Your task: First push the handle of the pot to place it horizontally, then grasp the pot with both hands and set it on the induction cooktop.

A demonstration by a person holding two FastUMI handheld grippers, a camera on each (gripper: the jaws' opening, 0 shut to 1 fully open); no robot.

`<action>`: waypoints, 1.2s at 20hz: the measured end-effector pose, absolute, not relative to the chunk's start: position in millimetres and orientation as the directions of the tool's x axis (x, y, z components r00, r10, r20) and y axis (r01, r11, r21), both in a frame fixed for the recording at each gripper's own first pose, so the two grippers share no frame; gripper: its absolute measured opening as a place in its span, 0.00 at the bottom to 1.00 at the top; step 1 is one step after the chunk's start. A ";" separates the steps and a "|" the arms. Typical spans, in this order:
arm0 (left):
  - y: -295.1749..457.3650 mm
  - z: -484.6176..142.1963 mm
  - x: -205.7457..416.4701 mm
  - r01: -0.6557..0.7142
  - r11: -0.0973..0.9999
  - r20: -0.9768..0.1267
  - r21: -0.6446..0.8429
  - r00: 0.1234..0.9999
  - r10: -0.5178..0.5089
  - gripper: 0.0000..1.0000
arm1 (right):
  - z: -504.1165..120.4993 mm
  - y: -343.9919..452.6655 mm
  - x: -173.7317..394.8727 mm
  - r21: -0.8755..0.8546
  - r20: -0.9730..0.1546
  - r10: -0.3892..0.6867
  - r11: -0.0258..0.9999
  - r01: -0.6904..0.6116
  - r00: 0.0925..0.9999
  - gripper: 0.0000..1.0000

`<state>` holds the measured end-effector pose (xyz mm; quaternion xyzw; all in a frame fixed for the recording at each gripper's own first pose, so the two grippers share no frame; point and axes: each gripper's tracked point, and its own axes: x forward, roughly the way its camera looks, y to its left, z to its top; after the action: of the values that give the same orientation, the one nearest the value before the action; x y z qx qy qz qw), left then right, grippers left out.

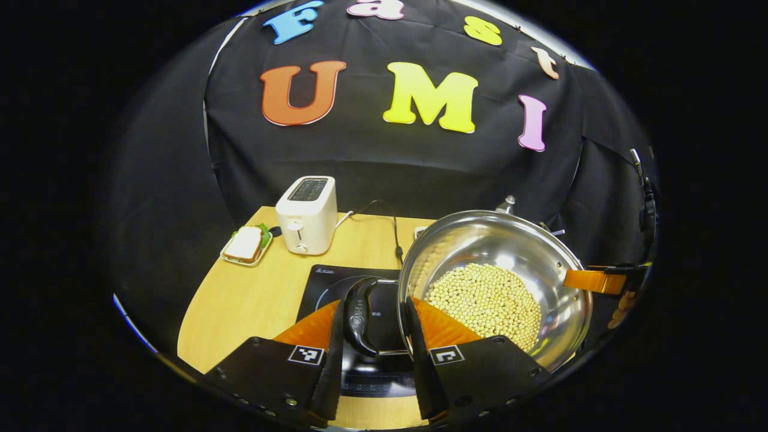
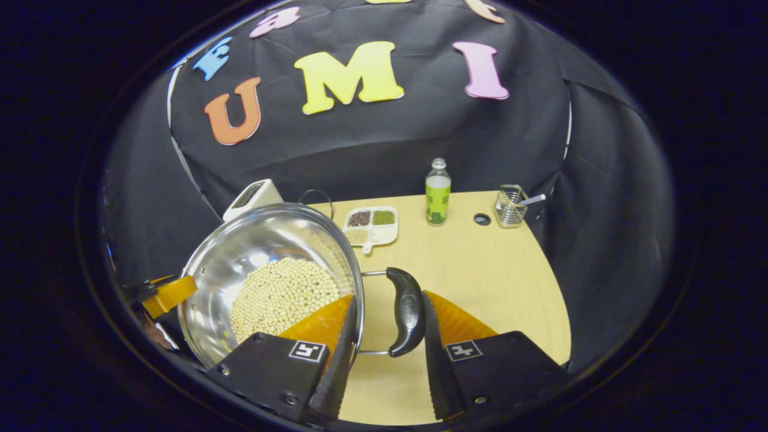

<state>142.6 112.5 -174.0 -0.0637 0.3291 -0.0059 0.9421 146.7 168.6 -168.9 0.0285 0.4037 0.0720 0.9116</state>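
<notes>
I see the pot (image 1: pixel 495 282), raised over the cooktop (image 1: pixel 366 336), between both tongs: left tongs (image 1: pixel 375 336) straddle one handle (image 1: pixel 360 318), right tongs (image 2: pixel 387 336) the other (image 2: pixel 405 312); contact unclear. Any tilt risks spilling beans (image 1: pixel 486 303).

The pot (image 1: pixel 498 282) hangs above the cooktop (image 1: pixel 342 288), so the way down to the glass is covered on its right part. Behind the cooktop stands the toaster (image 1: pixel 307 214), with a sandwich plate (image 1: pixel 246 246) just beside it and a cable (image 1: pixel 396 237) lying across the table (image 1: pixel 252 300). On the other side, the wide front of the table is free; the snack tray (image 2: pixel 372 225), bottle (image 2: pixel 438 193) and wire holder (image 2: pixel 510 207) stand along the back edge.
</notes>
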 end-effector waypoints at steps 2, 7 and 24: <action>135.0 -176.5 144.0 -0.056 0.990 -0.621 -0.128 0.783 -0.036 0.49 | -169.3 192.8 152.9 0.103 -0.724 0.165 0.986 -0.131 0.670 0.58; 180.9 -191.4 160.6 -0.098 0.985 -0.622 -0.143 0.783 -0.012 0.49 | -183.1 243.1 175.0 0.095 -0.721 0.189 0.980 -0.175 0.667 0.58; 225.5 -295.6 204.1 -0.097 0.992 -0.685 -0.081 0.728 0.015 0.49 | -303.2 301.3 213.8 0.175 -0.761 0.235 0.972 -0.158 0.604 0.58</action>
<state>204.1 225.5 -295.6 -0.0556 0.3673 0.0303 0.9279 213.8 301.3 -303.2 0.0449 0.4310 0.1097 0.8945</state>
